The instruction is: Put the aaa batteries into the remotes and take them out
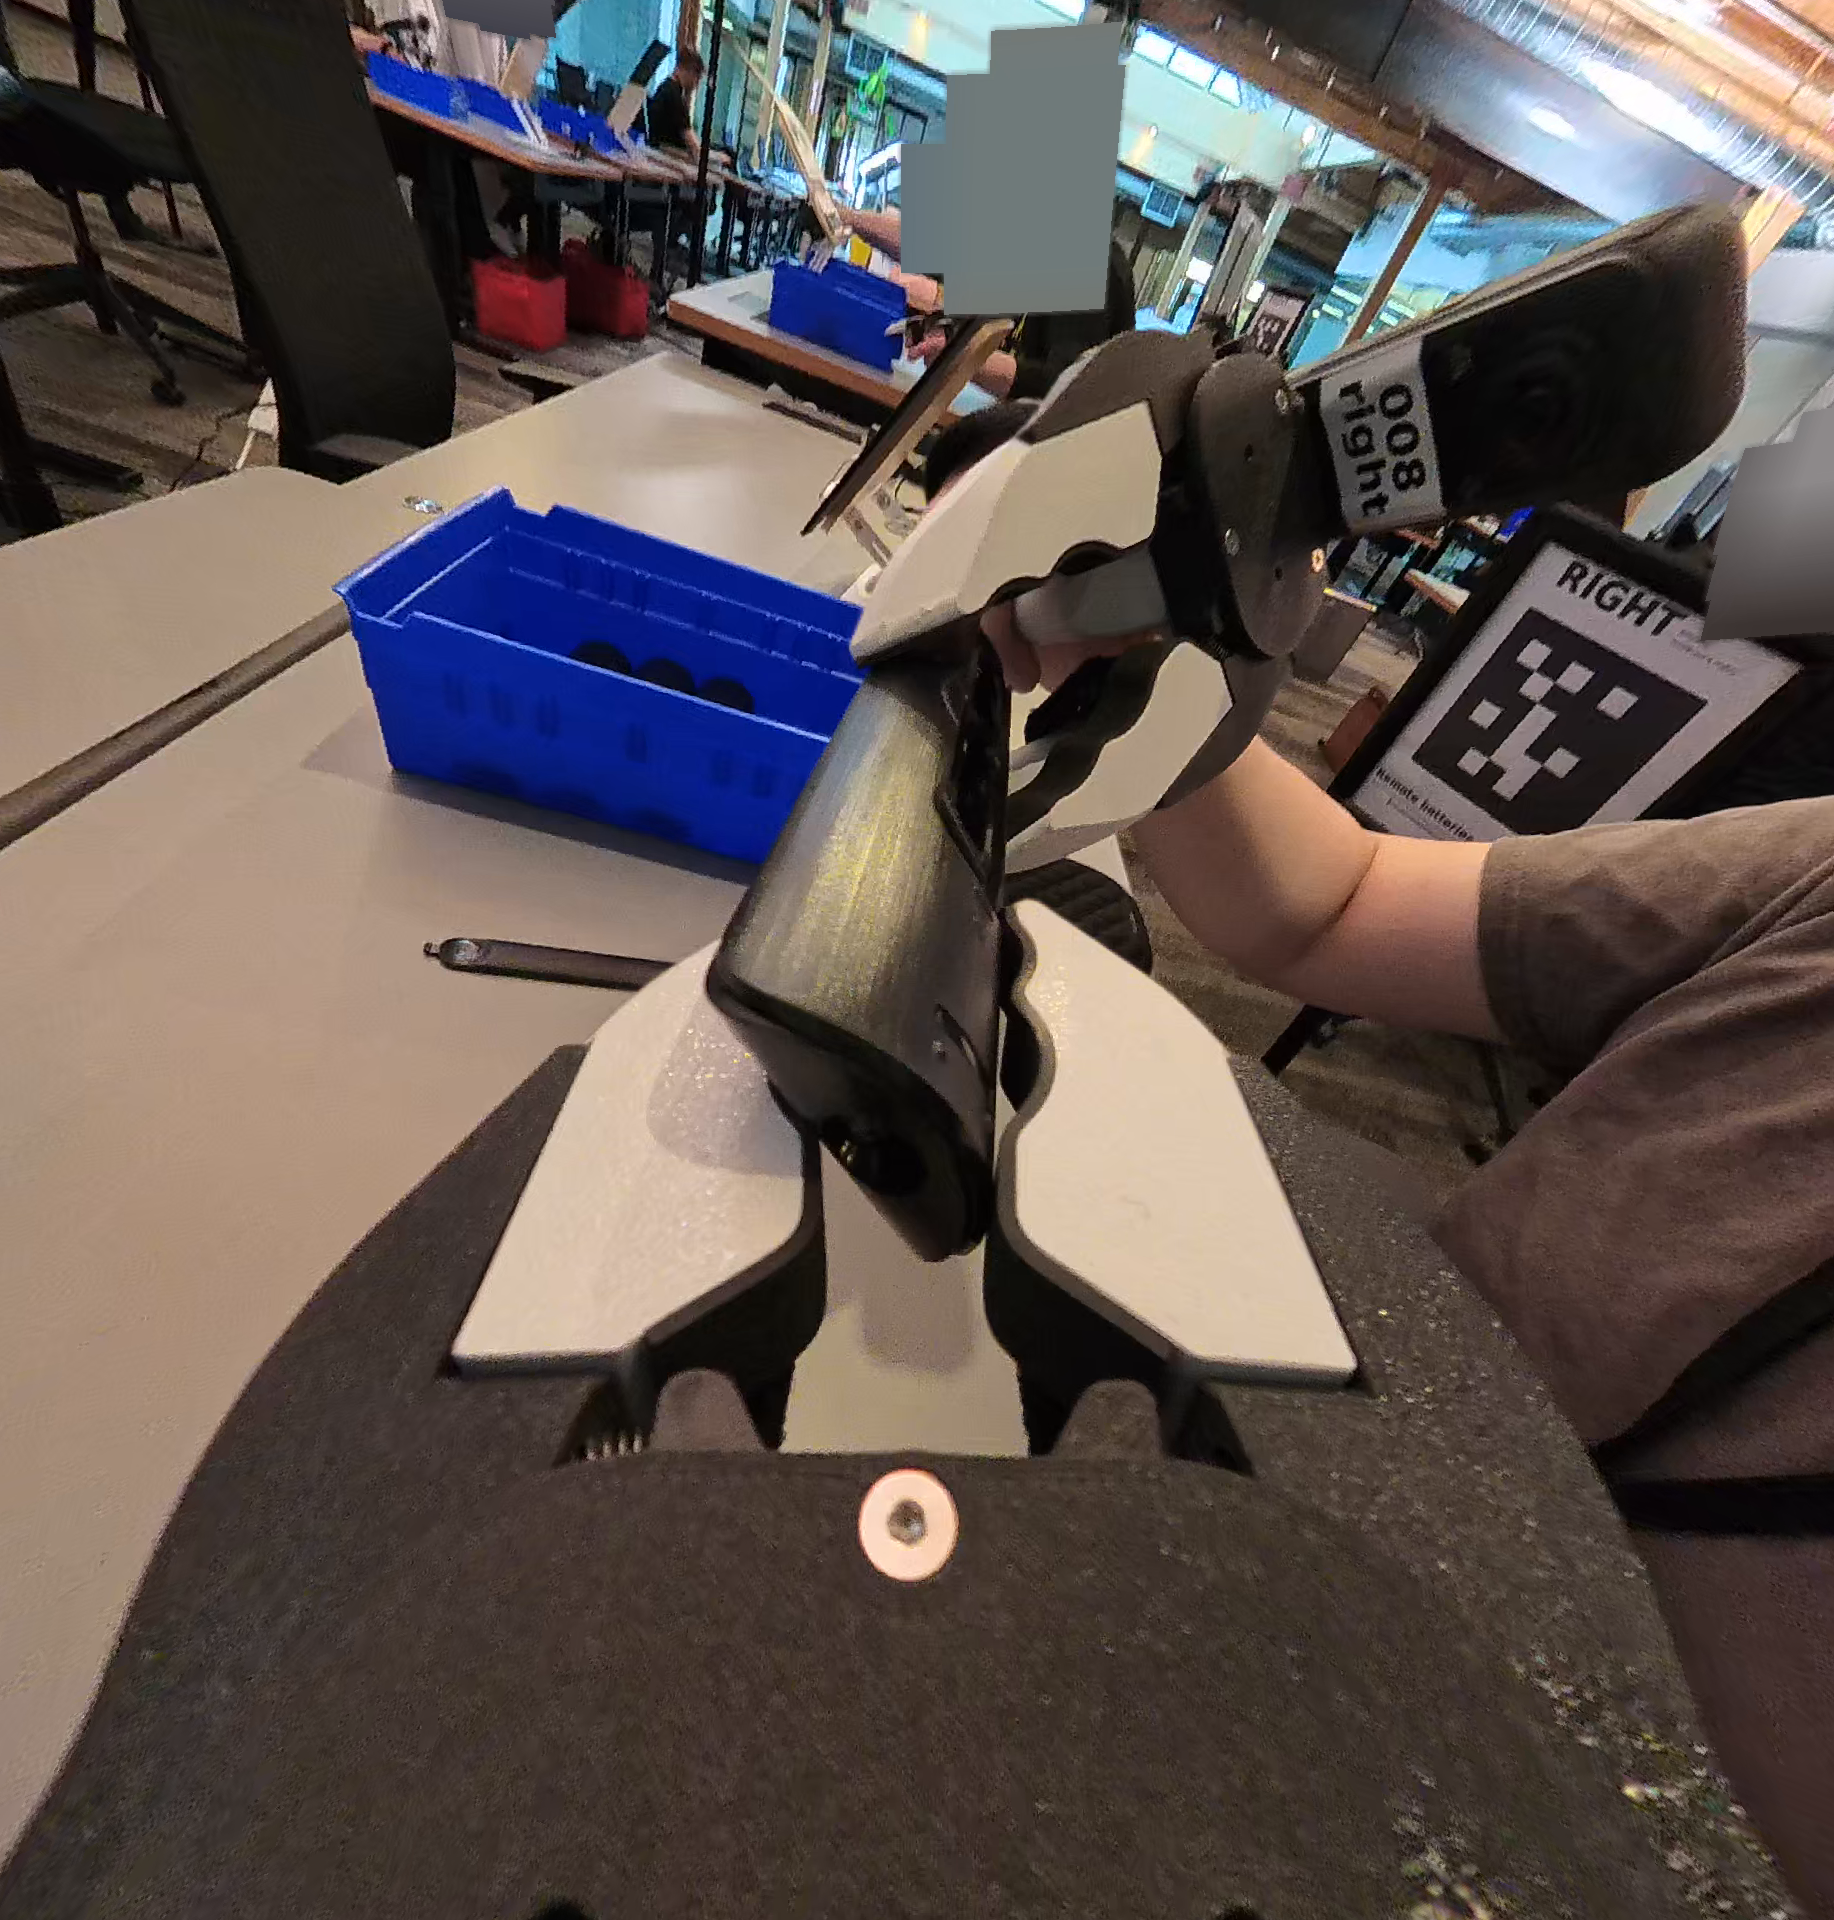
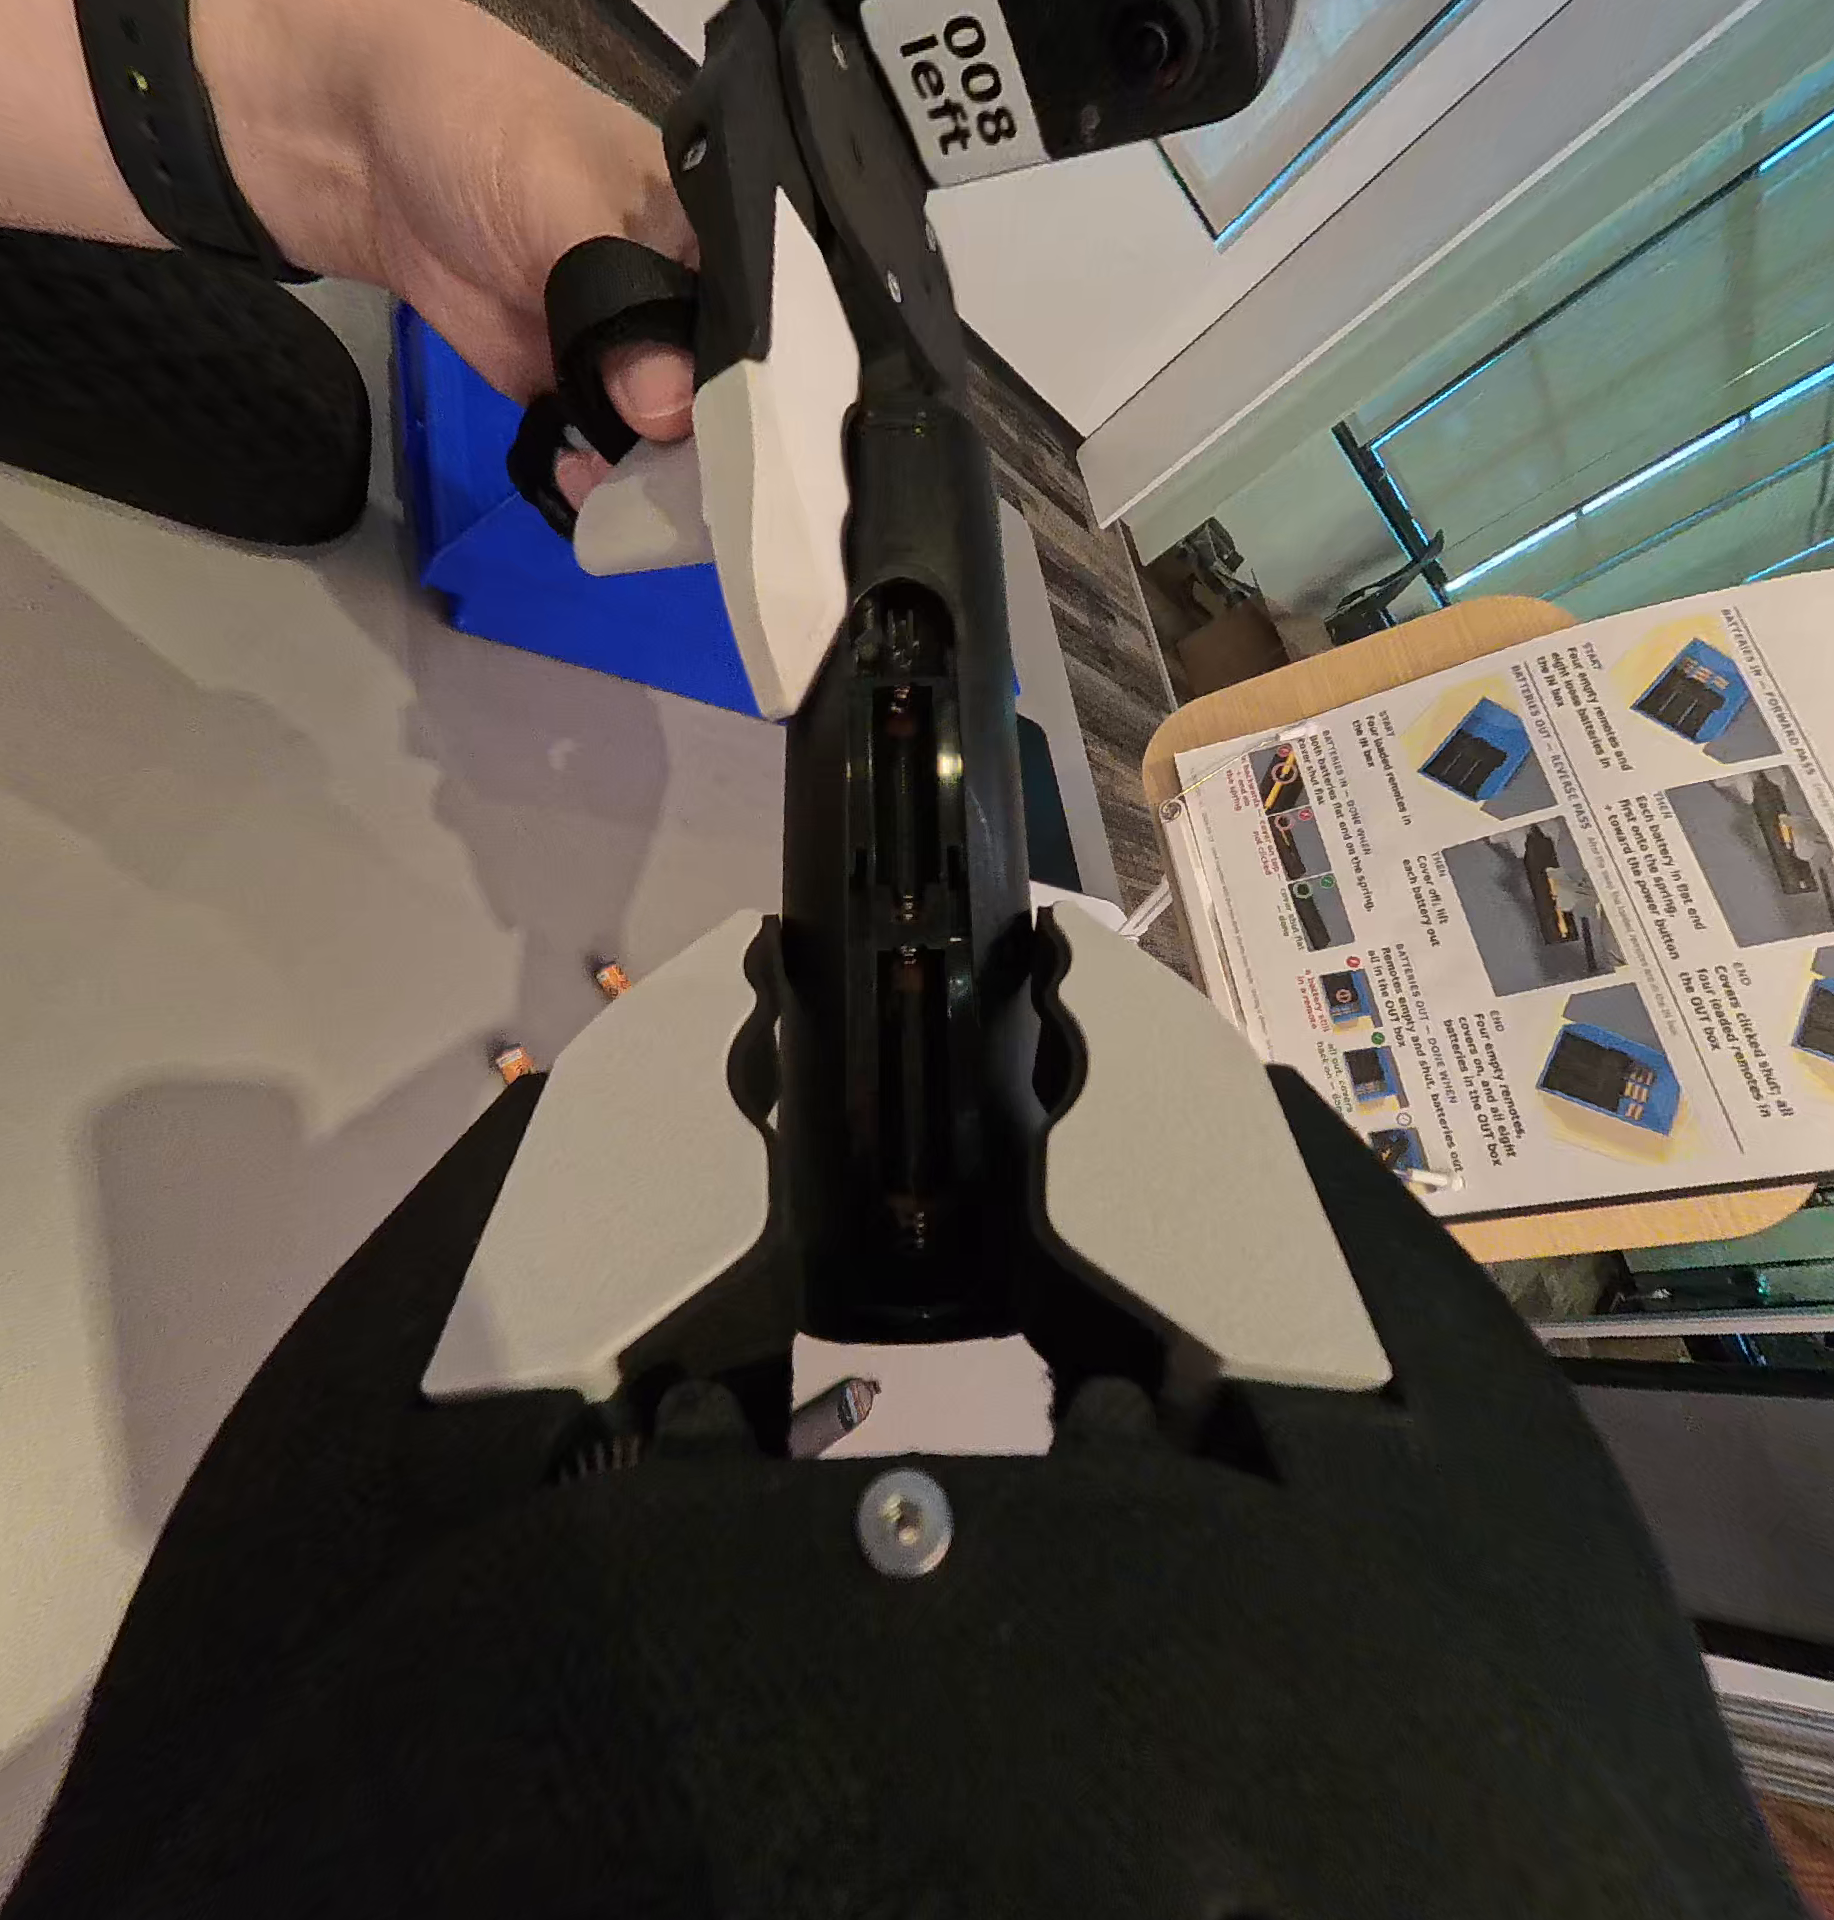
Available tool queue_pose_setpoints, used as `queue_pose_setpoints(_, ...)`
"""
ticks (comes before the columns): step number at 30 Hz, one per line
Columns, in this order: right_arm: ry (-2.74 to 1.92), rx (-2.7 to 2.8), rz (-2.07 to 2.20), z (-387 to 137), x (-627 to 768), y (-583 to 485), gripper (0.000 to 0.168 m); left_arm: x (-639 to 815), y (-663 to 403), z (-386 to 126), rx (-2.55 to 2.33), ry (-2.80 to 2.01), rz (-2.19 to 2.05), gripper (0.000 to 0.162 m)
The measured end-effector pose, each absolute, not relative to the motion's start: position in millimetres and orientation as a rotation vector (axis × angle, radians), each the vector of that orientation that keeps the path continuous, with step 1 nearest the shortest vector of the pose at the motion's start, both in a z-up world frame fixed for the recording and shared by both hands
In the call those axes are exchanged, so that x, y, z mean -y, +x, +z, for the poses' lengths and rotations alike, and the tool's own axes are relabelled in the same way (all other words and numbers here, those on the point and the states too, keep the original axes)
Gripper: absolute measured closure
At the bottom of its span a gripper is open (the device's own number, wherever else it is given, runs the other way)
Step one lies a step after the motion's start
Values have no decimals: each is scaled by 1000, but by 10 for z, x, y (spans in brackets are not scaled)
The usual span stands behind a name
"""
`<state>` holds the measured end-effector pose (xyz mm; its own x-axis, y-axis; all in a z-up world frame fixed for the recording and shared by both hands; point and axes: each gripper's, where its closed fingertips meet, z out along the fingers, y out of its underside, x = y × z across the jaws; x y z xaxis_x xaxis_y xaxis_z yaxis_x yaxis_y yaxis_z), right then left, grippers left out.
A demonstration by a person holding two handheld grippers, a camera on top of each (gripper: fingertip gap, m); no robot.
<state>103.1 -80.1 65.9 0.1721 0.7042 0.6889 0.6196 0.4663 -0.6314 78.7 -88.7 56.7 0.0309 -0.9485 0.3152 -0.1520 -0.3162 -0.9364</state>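
Both claws are clamped on one black remote (image 2: 897, 935): left claw (image 1: 897, 1049) at one end, right claw (image 2: 902, 1039) at the other. Its cover is off and the bay looks empty. Loose batteries (image 2: 612, 979) lie on the counter (image 2: 269, 883) at nine o'clock; loading or refitting remains.

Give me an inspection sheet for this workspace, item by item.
Surface: grey table, mostly bare.
Job's things: black remote held off the table by both grippers, cover off, battery bay open and looking empty; two loose batteries on the table.
Clutter: blue bin; thin black strip.
Grippers: left gripper and right gripper each shut on the remote.
Cables: nothing seen.
Surroundings: instruction sheet, chairs, other tables with bins.
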Motion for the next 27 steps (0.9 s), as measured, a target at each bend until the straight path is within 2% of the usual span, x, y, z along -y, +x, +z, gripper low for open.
queue_pose_setpoints(20, -1236, 1522, -16, 796, 656, 886, 120, 749, 625, 683, -1182, -1529, -1364, 132)
queue_pose_setpoints(27, -1230, 1391, 51, 1033, 520, 852, 115, 584, 503, 802, -1064, -1498, -1437, 134)
